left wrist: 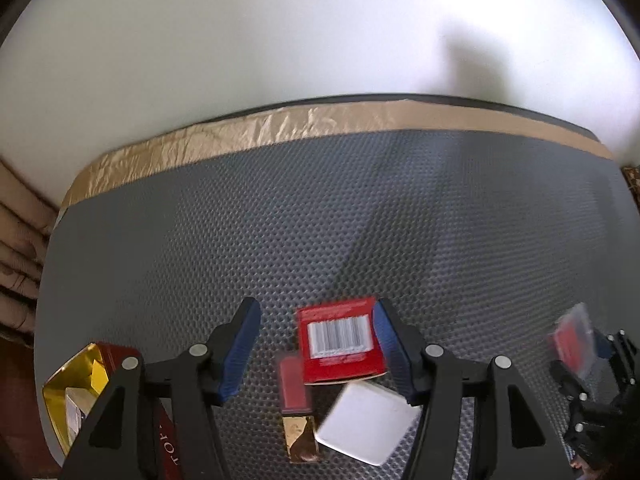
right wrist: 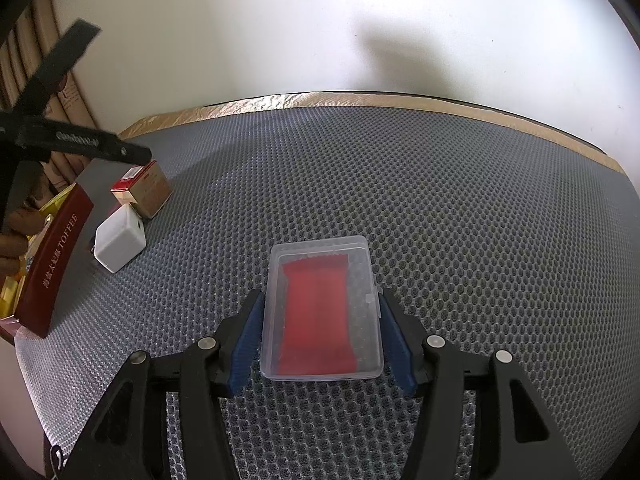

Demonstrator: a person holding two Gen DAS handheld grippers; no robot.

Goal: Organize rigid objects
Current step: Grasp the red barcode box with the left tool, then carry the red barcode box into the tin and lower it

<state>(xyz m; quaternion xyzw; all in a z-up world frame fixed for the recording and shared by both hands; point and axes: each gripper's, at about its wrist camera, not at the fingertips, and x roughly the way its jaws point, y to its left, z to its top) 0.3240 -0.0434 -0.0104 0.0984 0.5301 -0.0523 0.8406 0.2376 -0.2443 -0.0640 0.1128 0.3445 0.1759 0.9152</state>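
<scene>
Gripped between the blue pads of the right gripper (right wrist: pixel 322 336), a clear plastic case (right wrist: pixel 322 308) with a red insert lies flat on the grey honeycomb mat (right wrist: pixel 440 220); both pads sit against its long sides, though whether they press or merely flank it is hard to tell. In the left wrist view the same case (left wrist: pixel 572 340) appears blurred at the far right edge, in front of the right gripper's black frame.

Over on the left side, the left gripper (left wrist: pixel 316 348) hangs jaws wide above the mat with nothing clamped. A small red carton (left wrist: pixel 340 344) with a white barcode label sits between its fingers, just beside the right-hand pad (left wrist: pixel 390 350) and well apart from the left one. Below the carton, a white square charger block (left wrist: pixel 366 426) lies tilted, next to a slim red and gold box (left wrist: pixel 296 404), blurred.

A dark red toffee box (right wrist: pixel 56 256) with a gold lining stands open at the mat's left edge; the right wrist view shows the charger (right wrist: pixel 118 236) and the carton (right wrist: pixel 142 192) near it, under the left gripper's black frame (right wrist: pixel 60 140). Fingers of a hand (right wrist: pixel 16 236) show at that picture's left border. A tan tape strip (left wrist: pixel 280 128) runs along the mat's far edge, against a white wall (left wrist: pixel 280 32).
</scene>
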